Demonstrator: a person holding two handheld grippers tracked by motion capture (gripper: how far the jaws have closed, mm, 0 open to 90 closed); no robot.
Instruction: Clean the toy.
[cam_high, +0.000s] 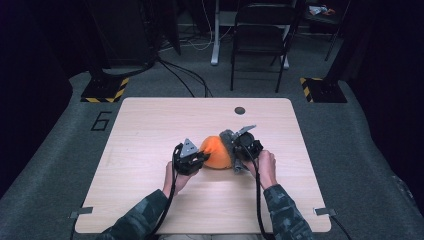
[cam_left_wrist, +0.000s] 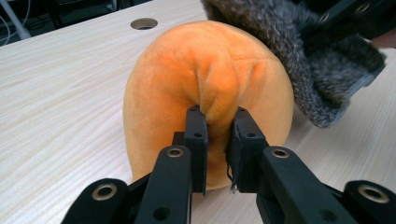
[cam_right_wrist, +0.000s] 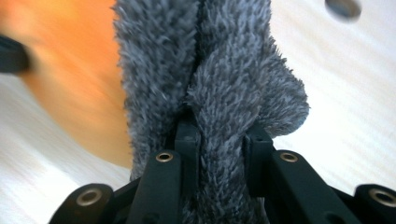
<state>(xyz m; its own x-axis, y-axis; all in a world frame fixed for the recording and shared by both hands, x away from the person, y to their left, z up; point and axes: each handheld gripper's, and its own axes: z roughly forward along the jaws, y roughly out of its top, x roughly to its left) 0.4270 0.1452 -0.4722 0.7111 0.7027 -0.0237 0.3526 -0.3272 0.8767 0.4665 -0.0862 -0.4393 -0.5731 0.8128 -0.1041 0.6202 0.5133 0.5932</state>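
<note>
Both grippers (cam_high: 200, 159) (cam_high: 239, 150) flank an orange plush (cam_high: 216, 151) on table (cam_high: 150, 130)

Orange plush (cam_high: 216, 152) touching grey furry fabric (cam_high: 231, 142), mid-table.

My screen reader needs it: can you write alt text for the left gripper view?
The left gripper pinches a fold of a rounded orange plush cushion on a pale wooden table. Grey fuzzy fabric lies against the cushion's upper right side.

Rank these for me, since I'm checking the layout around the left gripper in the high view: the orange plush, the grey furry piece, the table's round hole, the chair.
1. Orange plush, pinched in the left gripper.
2. Grey furry piece, just right of the plush.
3. Round hole, toward the table's far edge.
4. Chair, beyond the table.
</note>
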